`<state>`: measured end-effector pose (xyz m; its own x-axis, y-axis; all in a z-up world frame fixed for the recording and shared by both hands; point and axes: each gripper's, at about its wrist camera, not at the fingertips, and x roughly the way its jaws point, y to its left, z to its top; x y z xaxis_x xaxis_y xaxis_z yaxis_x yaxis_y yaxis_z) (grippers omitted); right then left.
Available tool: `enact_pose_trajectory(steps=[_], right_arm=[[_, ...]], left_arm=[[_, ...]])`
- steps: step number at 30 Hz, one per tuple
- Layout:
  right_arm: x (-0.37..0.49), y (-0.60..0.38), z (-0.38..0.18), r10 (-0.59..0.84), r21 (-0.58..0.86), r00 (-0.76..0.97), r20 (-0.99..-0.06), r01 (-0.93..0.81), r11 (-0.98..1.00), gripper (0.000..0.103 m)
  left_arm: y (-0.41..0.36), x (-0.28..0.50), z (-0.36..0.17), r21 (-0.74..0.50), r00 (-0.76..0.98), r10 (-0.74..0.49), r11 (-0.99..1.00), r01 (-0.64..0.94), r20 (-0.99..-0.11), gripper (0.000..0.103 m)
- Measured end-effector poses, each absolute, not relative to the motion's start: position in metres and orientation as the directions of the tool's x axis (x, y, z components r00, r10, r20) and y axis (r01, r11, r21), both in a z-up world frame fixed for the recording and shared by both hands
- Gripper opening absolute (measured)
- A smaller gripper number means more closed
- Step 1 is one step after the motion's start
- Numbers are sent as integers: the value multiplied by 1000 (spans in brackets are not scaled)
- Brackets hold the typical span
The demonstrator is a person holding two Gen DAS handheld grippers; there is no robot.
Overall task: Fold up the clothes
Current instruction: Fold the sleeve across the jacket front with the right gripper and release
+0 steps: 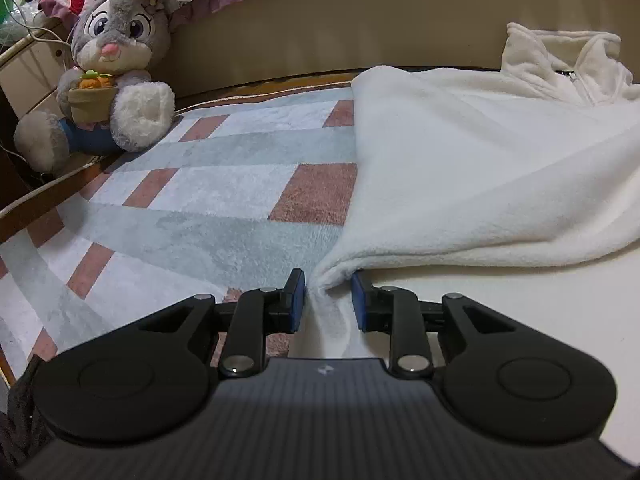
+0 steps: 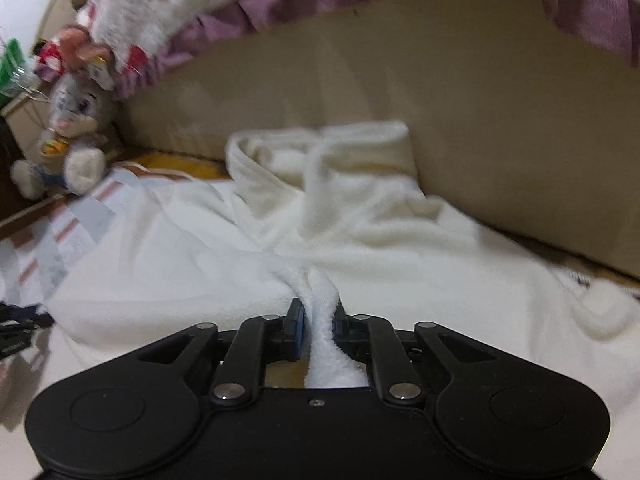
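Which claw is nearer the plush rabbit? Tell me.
Left. The left claw grips the white fleece garment on the rabbit's side; the right claw grips it farther away.

Your left gripper [image 1: 328, 300] has a corner of the white fleece garment [image 1: 480, 184] between its blue pads. At upper left, a stuffed rabbit [image 1: 108, 76] sits beside the checked rug [image 1: 224, 184].

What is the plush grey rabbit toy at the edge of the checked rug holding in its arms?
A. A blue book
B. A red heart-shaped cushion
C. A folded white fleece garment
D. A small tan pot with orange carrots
D: in the left wrist view the plush grey rabbit toy sits with a small tan pot of orange carrots against its chest; the white fleece garment lies apart on the checked rug.
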<state>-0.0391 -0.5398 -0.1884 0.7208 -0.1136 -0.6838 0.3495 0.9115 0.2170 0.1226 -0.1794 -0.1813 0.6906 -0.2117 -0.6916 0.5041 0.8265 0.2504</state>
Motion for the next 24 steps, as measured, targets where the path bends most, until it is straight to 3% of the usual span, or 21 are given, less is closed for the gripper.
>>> enact_pose_trajectory(steps=[2,4,9,16,17,18,19,21,22,24], right_arm=[[-41,-543,-192,-109,229,695,-710,375,898,48],[-48,-546,-194,-66,289,686,-724,389,874,56],[-66,-553,-199,47,430,665,-745,426,796,63],[-90,-563,-206,207,596,642,-739,478,645,68],[-93,-565,-207,230,617,639,-734,485,620,72],[-93,-561,-203,206,586,633,-746,479,653,73],[-92,-555,-197,172,544,627,-760,468,696,70],[-91,-545,-187,102,453,617,-780,445,773,27],[-90,-540,-181,66,404,613,-787,432,806,16],[-88,-530,-170,-7,301,607,-795,404,864,16]], left_arm=[[-179,123,-180,240,683,-202,836,494,-702,27],[-179,120,-176,237,675,-187,842,484,-714,28],[-180,98,-162,200,656,-239,830,520,-716,34],[-204,79,-134,95,652,-424,791,605,-629,41],[-212,79,-134,73,629,-451,775,628,-633,41],[-220,78,-134,50,605,-477,758,650,-637,42],[-228,78,-135,27,576,-501,739,673,-645,44],[-248,78,-141,5,521,-524,702,712,-674,44],[-259,76,-146,22,505,-520,682,731,-689,44],[-275,75,-158,63,487,-476,664,745,-733,44]])
